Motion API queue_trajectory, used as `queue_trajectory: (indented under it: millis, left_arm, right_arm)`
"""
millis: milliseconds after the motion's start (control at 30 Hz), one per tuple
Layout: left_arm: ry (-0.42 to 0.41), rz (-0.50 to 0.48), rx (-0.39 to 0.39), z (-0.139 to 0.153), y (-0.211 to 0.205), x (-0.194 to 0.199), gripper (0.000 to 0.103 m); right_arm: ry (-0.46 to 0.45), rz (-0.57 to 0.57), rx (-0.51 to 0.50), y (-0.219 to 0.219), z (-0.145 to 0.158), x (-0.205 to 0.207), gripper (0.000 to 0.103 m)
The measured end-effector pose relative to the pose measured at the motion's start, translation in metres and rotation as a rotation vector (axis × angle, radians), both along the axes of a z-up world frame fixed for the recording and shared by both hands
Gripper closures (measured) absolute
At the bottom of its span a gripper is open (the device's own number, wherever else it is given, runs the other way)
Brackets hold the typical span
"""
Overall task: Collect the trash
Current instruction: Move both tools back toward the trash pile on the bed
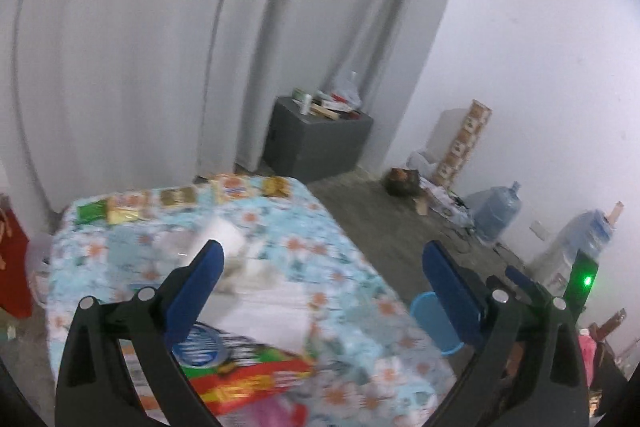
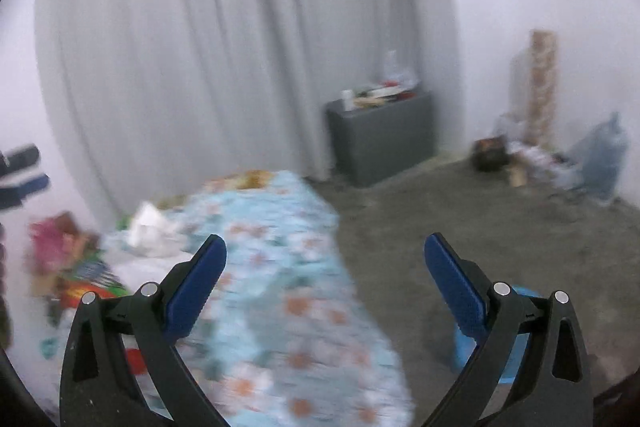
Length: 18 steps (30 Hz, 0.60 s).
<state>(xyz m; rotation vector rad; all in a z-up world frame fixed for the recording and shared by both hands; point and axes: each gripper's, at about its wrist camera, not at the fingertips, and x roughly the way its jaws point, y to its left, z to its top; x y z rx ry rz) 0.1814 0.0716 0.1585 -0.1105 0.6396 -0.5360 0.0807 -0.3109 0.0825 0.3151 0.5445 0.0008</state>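
A table under a blue flowered cloth [image 1: 320, 259] carries the litter. Crumpled white paper or plastic [image 1: 224, 251] lies near its middle, and a red and green printed box [image 1: 248, 379] rests at the near edge. Several small snack packets [image 1: 132, 207] line the far edge. My left gripper [image 1: 320, 263] hangs open above the table with nothing between its blue pads. In the right wrist view my right gripper [image 2: 324, 267] is also open and holds nothing, over the cloth's [image 2: 280, 267] right side. White crumpled trash [image 2: 150, 227] and colourful packaging [image 2: 64, 251] sit to its left, blurred.
A blue plastic stool [image 1: 436, 323] stands to the right of the table. A grey cabinet [image 1: 316, 139] with clutter on top sits against the curtain. Water jugs [image 1: 496, 211] and loose items lie along the right wall. Bare grey floor [image 2: 420, 219] lies between.
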Motion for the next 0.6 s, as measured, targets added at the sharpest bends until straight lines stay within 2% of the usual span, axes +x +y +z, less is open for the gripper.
queue_trajectory:
  millis: [133,200,267,400,600]
  left_arm:
    - [0.006,0.015,0.011,-0.008,0.023,0.01,0.006]
    - [0.035,0.017,0.018,-0.016,0.032,0.021,0.006]
    - [0.071,0.02,0.035,-0.025,0.037,0.036,0.006]
    - [0.167,-0.037,0.099,-0.05,0.035,0.072,0.006]
    - [0.301,-0.08,0.19,-0.092,0.027,0.125,0.009]
  right_arm:
    - [0.063,0.132,0.19,0.011,-0.01,0.032,0.008]
    - [0.089,0.18,0.233,0.021,-0.016,0.047,0.008]
    - [0.111,0.226,0.253,0.033,-0.019,0.058,0.008]
    - [0.163,0.345,0.306,0.07,-0.021,0.084,0.011]
    - [0.244,0.474,0.349,0.117,-0.029,0.131,0.026]
